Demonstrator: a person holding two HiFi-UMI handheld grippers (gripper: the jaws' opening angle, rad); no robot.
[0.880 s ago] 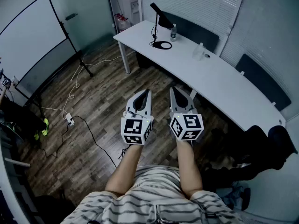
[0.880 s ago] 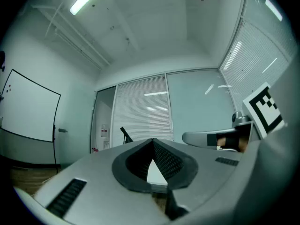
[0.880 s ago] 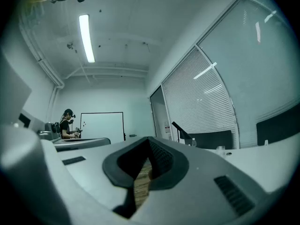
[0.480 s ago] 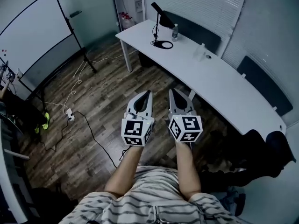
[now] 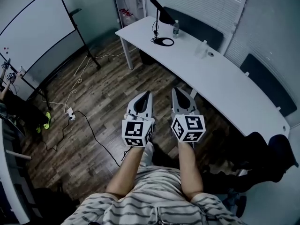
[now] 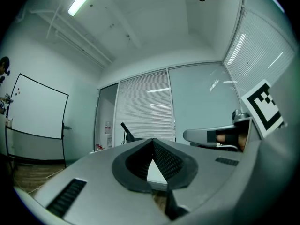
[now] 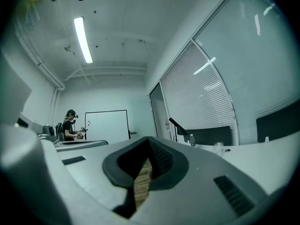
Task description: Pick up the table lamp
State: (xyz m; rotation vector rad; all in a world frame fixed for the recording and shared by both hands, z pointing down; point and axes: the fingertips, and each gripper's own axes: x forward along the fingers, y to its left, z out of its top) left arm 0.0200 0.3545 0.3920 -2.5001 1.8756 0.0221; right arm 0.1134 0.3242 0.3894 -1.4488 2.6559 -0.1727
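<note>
Table lamp: far end of white desk, well apart from both grippers
Left gripper: jaws together, empty, level for the approach
Right gripper: jaws apparently together too, empty

The person holds both bare forearms out in front of the torso, side by side and close together. The left gripper and the right gripper point level and forward, nearly parallel, each with its marker cube at the rear. Both pairs of jaws are closed tip to tip, with nothing between them.
</note>
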